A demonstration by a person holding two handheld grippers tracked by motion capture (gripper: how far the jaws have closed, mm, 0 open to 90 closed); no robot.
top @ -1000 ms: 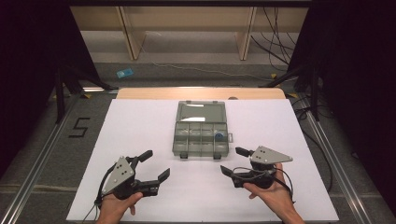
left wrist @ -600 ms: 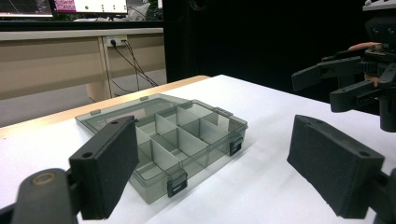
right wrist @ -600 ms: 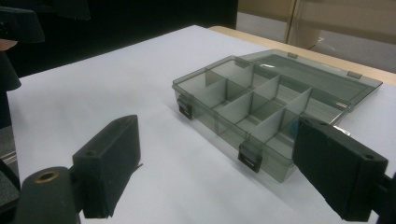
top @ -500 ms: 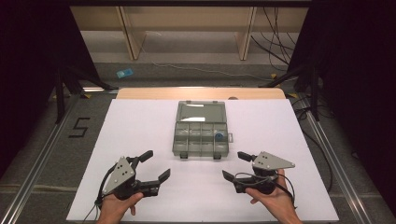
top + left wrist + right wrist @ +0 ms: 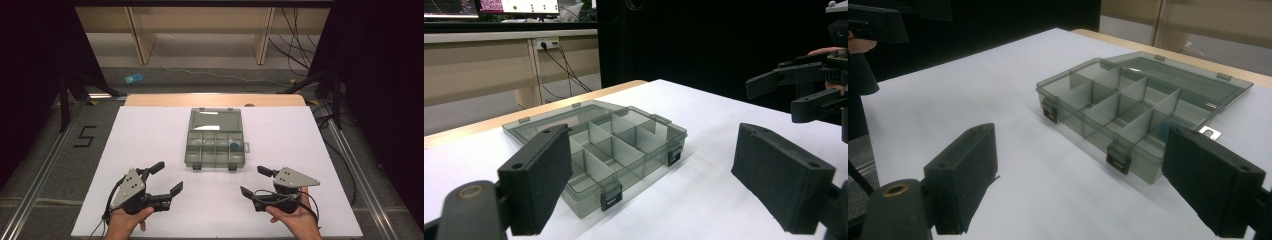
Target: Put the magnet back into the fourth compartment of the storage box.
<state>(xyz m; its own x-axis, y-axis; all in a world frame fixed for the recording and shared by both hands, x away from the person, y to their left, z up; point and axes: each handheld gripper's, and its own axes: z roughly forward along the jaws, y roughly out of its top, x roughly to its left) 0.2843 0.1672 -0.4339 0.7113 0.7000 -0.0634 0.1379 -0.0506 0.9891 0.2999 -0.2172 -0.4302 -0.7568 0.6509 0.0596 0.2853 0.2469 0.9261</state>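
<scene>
My left hand (image 5: 125, 224) and right hand (image 5: 295, 220) come in at the near edge of the white table (image 5: 150, 135), each holding a tool. My left gripper (image 5: 169, 178) has its jaws spread wide with nothing between them, and my right gripper (image 5: 256, 181) is spread just as wide and also holds nothing. Both sit low over bare white surface, well apart from each other, with open room between them and out to either side edge.

Beyond them, near the middle of the table, lies the grey see-through compartment box (image 5: 215, 148). Its lid (image 5: 215, 120) is folded flat away from me. Dividers split the tray into small cells, and two dark latches face me on the front wall. A small blue thing (image 5: 234, 146) sits in a cell on the right side; I cannot tell what it is. A little metal tab (image 5: 1210, 132) lies on the table just beside that end of the box.

Past the far edge of the white top runs a strip of bare wood (image 5: 215, 99). The floor beyond is grey, with trailing cables, pale wooden furniture legs and a small blue object (image 5: 133, 78). On the floor to my left a dark mark reads "5" (image 5: 85, 136). Black curtains close both sides of the room.
</scene>
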